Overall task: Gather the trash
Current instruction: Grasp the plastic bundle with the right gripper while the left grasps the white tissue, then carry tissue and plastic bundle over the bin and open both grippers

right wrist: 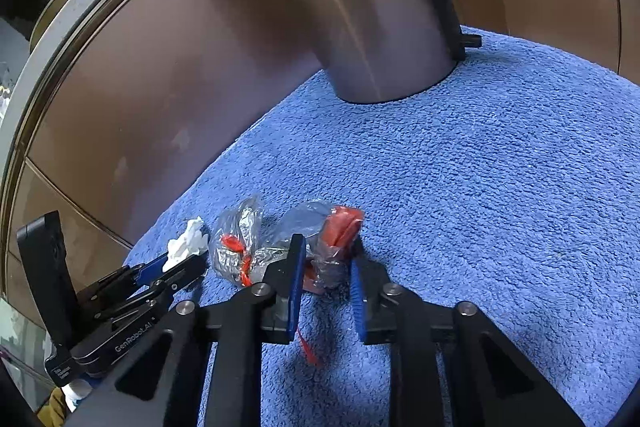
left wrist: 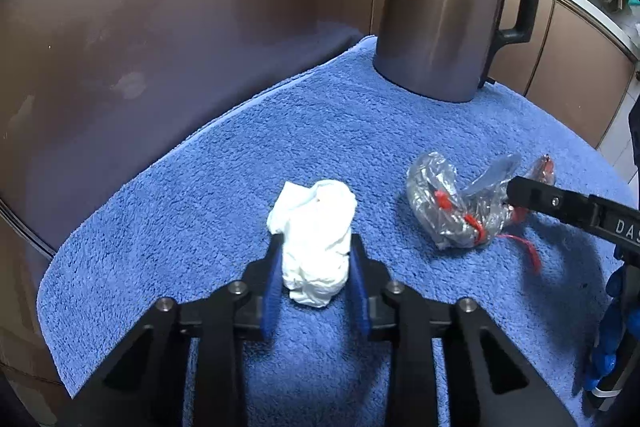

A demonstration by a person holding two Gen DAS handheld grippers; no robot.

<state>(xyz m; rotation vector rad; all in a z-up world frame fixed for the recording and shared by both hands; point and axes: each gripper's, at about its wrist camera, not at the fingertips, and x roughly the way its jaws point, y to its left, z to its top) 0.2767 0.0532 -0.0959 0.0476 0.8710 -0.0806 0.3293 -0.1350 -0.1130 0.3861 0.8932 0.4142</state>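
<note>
Left tongs (left wrist: 316, 259) sit low on the blue towel (left wrist: 224, 187), their blue pads pressed against both sides of a crumpled white tissue wad (left wrist: 316, 239). To their right, the right tongs (right wrist: 326, 267) pinch the red-printed end of a clear plastic wrapper (right wrist: 280, 247), whose crumpled bulk lies just left of those tongs. Beyond both stands a steel electric kettle (left wrist: 440, 23) on the towel.
</note>
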